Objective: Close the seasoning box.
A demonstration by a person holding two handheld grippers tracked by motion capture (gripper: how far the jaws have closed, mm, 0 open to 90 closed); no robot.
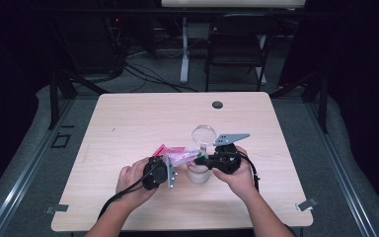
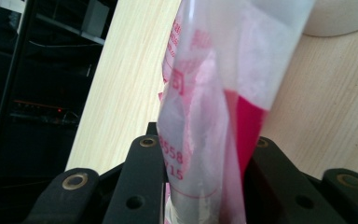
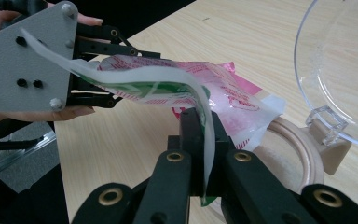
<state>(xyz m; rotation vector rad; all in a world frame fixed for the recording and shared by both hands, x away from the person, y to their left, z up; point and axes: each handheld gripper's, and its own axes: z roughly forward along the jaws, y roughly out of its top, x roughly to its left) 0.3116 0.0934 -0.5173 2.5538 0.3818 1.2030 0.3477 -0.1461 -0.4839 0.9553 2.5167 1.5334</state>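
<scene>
A pink, white and green plastic bag (image 1: 178,154) hangs level above the table between both hands. My left gripper (image 1: 171,161) is shut on the bag (image 2: 205,93), which stands between its jaws (image 2: 203,144). My right gripper (image 1: 199,160) is shut on a white strip (image 3: 135,77) along the bag's edge, pinched at its fingertips (image 3: 204,126). The strip curves back to the bag (image 3: 219,91) at the left gripper (image 3: 98,65). Under the bag's open end sits a round jar (image 1: 198,174) with a tan rim (image 3: 298,140). Its clear hinged lid (image 3: 340,60) stands open.
The light wood table (image 1: 143,118) has a dark cable hole (image 1: 217,104) near its far edge. Metal clips (image 1: 306,204) sit at the front corners. A black chair (image 1: 237,44) and a white desk leg (image 1: 184,49) stand beyond the table.
</scene>
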